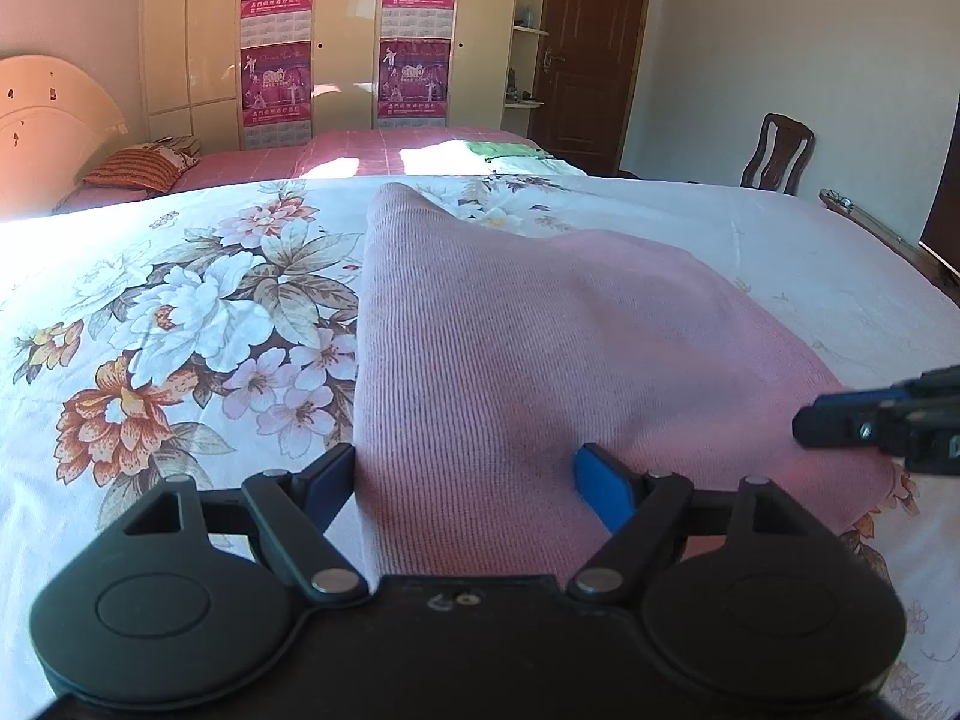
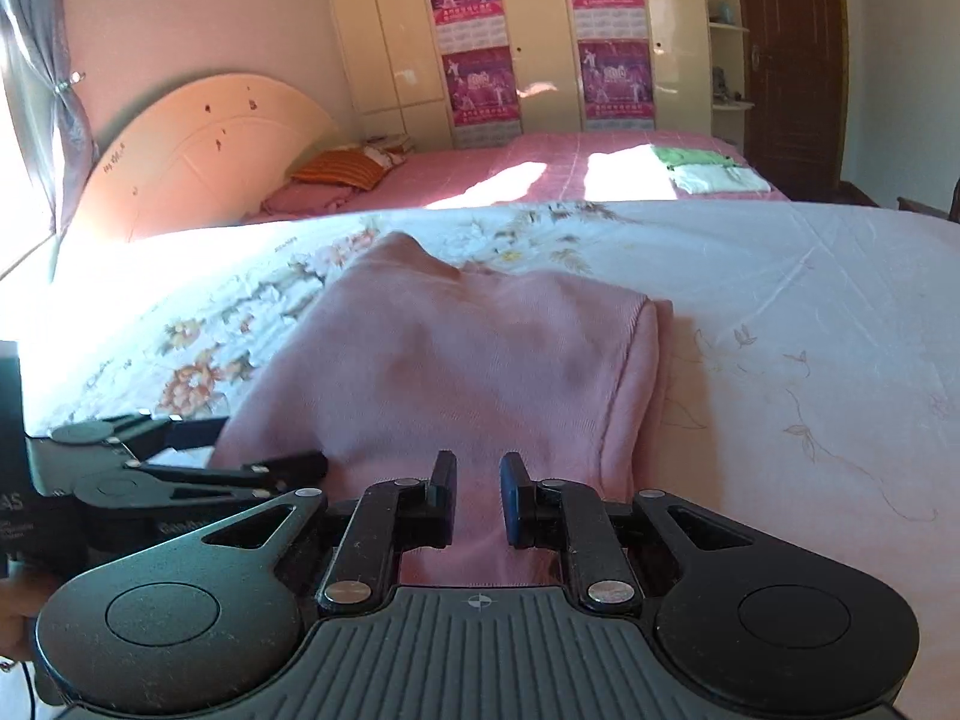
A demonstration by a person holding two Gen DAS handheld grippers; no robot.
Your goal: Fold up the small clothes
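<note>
A pink knitted garment (image 1: 510, 348) lies partly folded on a white floral bedsheet (image 1: 180, 312). My left gripper (image 1: 465, 483) stands open wide at the garment's near end, with the cloth filling the space between its fingers. The left finger sits against the garment's left edge and the blue-padded right finger rests on top of the cloth. In the right wrist view the same garment (image 2: 456, 348) has a hemmed edge on its right. My right gripper (image 2: 479, 489) hovers at its near edge with a narrow gap between the pads and pink cloth showing in the gap. Each gripper appears in the other's view: the right gripper (image 1: 807, 420) and the left gripper (image 2: 270, 447).
Behind this bed stands a second bed with a pink cover (image 2: 540, 168), bearing folded green and white clothes (image 2: 711, 171) and a striped pillow (image 2: 342, 171). A wardrobe with posters (image 1: 348, 42), a dark door (image 1: 591, 48) and a wooden chair (image 1: 777, 153) line the far side.
</note>
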